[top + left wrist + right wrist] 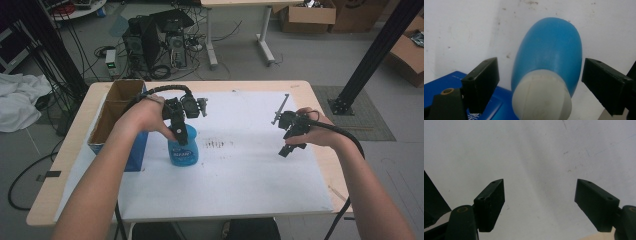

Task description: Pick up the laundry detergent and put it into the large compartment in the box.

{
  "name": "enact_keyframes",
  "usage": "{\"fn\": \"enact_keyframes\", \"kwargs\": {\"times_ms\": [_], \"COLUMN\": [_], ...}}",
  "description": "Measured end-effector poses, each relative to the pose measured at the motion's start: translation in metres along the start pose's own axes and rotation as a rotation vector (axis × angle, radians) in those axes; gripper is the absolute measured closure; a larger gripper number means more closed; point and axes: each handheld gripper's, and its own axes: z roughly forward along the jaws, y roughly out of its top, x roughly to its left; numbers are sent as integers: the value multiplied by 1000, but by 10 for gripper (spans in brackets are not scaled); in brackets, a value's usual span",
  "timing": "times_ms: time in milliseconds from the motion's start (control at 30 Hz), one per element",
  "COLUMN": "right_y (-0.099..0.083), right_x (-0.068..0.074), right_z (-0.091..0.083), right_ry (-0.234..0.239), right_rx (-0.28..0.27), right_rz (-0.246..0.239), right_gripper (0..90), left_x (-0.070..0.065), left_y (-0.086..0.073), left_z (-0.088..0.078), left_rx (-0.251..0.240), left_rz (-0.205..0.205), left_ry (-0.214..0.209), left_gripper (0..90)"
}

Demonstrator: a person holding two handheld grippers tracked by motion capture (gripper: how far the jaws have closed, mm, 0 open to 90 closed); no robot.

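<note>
A blue plastic bottle (183, 152) with a white cap (541, 95) stands on the white sheet (240, 170), left of the middle. My left gripper (179, 136) points down over it. In the left gripper view its jaws stand on either side of the cap and the blue body (549, 50), with a gap on each side, so the left gripper (540, 65) is open. My right gripper (286, 150) hovers over the sheet at the right. In its own view the right gripper (540, 183) is open, with bare white sheet between the jaws.
An open cardboard box (115, 107) with a blue outer side (136, 150) stands right beside the bottle, at the table's left. The wooden table edge (65, 165) rims the sheet. Cables, computer gear and boxes lie on the floor beyond.
</note>
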Motion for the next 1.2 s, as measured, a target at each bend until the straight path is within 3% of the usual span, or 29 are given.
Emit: {"fn": "enact_keyframes", "kwargs": {"times_ms": [533, 1200], "right_y": [2, 1], "right_x": [0, -2], "right_z": [1, 2], "right_ry": [4, 7], "right_rx": [1, 4], "right_rz": [3, 8], "right_gripper": [243, 243], "left_x": [-1, 1], "left_y": [1, 1], "left_z": [8, 9], "left_rx": [6, -3], "left_rz": [20, 9], "left_ry": [-12, -29], "left_gripper": [153, 211]}}
